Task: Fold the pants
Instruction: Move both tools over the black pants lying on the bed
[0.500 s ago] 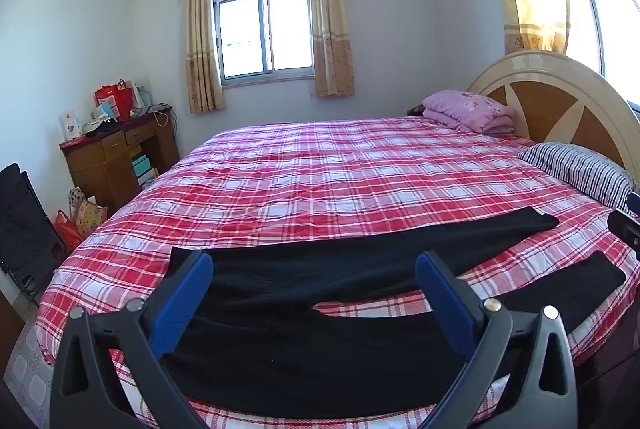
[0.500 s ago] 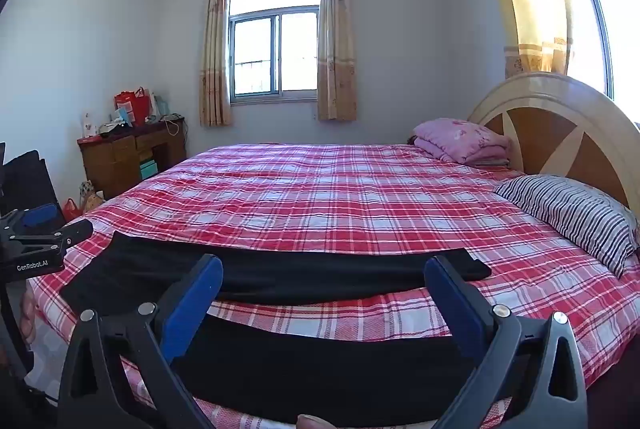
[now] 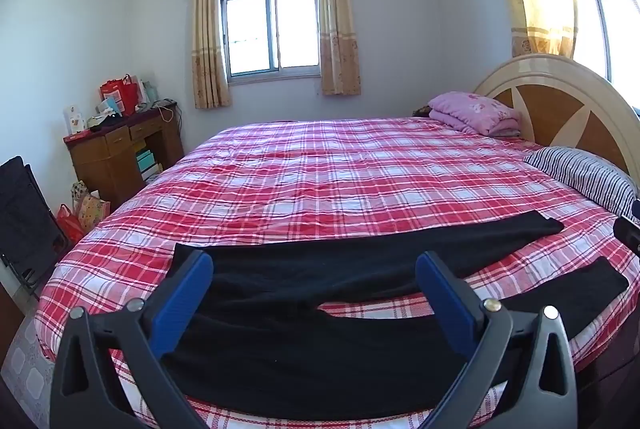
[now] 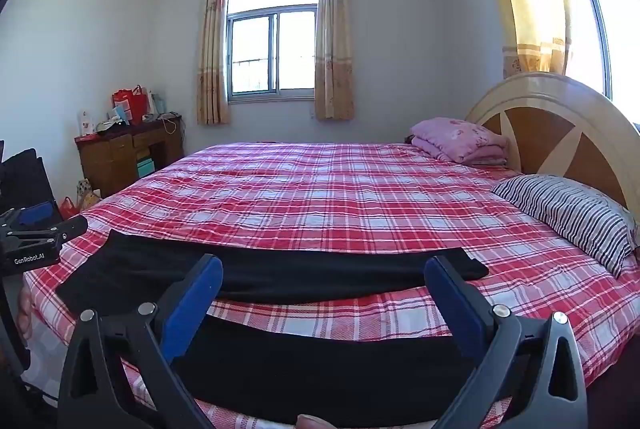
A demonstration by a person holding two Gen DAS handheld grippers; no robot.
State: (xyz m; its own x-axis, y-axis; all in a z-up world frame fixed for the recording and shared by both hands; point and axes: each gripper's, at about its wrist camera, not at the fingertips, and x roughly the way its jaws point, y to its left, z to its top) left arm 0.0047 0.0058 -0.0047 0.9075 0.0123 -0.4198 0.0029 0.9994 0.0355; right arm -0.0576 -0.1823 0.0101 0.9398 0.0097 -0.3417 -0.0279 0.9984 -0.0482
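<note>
Black pants (image 3: 320, 345) lie flat along the near edge of the bed with the red plaid cover (image 3: 340, 181), waist to the left, the two legs spread apart toward the right. They also show in the right wrist view (image 4: 304, 273). My left gripper (image 3: 314, 261) is open and empty, held above the waist and crotch area. My right gripper (image 4: 323, 265) is open and empty, held above the two legs. The left gripper's body shows at the left edge of the right wrist view (image 4: 36, 233).
A striped pillow (image 3: 588, 177) and a folded pink blanket (image 3: 476, 109) lie by the wooden headboard (image 3: 560, 97) at the right. A wooden desk (image 3: 116, 153) with clutter stands at the left wall, bags on the floor beside it. A window is in the far wall.
Both grippers have lowered slightly and drifted a little; the pants sit a bit higher between the fingers. The pants have not moved.
</note>
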